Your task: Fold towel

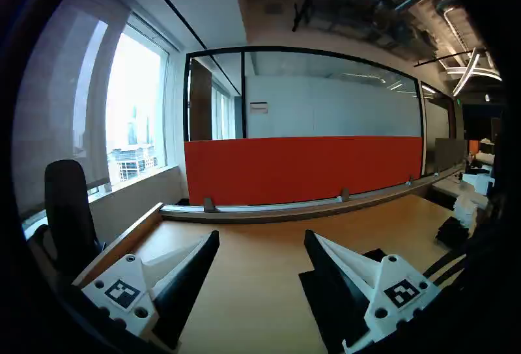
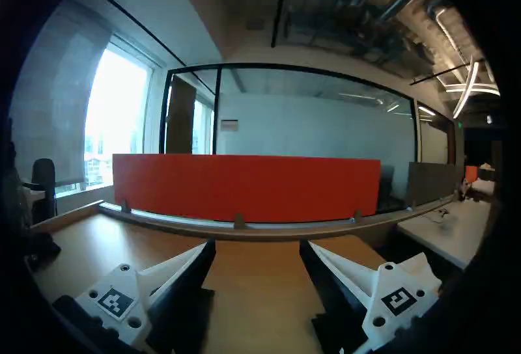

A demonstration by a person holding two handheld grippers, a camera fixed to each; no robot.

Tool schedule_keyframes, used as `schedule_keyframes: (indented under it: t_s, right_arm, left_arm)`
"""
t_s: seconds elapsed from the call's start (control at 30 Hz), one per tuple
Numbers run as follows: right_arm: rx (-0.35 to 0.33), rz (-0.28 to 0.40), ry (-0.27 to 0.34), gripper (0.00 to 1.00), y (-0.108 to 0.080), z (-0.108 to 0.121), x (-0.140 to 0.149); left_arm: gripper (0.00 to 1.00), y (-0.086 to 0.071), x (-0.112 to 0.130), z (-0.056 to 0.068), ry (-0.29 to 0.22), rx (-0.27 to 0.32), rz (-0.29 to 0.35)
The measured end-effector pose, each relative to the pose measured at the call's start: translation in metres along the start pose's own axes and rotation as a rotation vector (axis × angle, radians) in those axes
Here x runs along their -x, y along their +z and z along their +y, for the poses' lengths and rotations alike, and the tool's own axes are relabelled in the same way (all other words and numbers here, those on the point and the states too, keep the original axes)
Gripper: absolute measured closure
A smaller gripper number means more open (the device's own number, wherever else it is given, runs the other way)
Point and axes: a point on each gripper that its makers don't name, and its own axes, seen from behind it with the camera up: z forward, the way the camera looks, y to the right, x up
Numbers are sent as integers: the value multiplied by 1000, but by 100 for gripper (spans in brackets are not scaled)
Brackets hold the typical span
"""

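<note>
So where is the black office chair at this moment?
In the left gripper view the black office chair stands at the far left, below the window and beside the left end of the wooden desk.

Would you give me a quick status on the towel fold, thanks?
Left gripper open, right gripper open, both empty over desk. Dark flat sheet beneath left gripper, possibly the towel. Red partition ahead, apart.

We see desk ahead, divider panel along its far edge, glass wall behind panel, window and office chair left, second desk right.
</note>
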Motion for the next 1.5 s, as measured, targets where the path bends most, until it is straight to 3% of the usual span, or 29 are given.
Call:
schedule_keyframes:
  t_s: [0.3, 0.6, 0.8, 1.03, 1.5]
  right_arm:
    - [-125, -76, -65, 0, -7, -30, 36]
    - [-293, -179, -171, 0, -14, -60, 57]
    - [-378, -246, -210, 0, -17, -73, 69]
    - [-457, -312, -233, 0, -22, -85, 82]
    - [-553, -394, -270, 0, -28, -110, 124]
  left_arm:
    - [3, -3, 9, 28, 73, 130, -79]
    - [3, -11, 24, 68, 140, 320, -156]
    - [3, -14, 33, 93, 185, 428, -187]
    - [3, -15, 52, 108, 211, 487, -239]
    - [3, -24, 101, 127, 248, 542, -315]
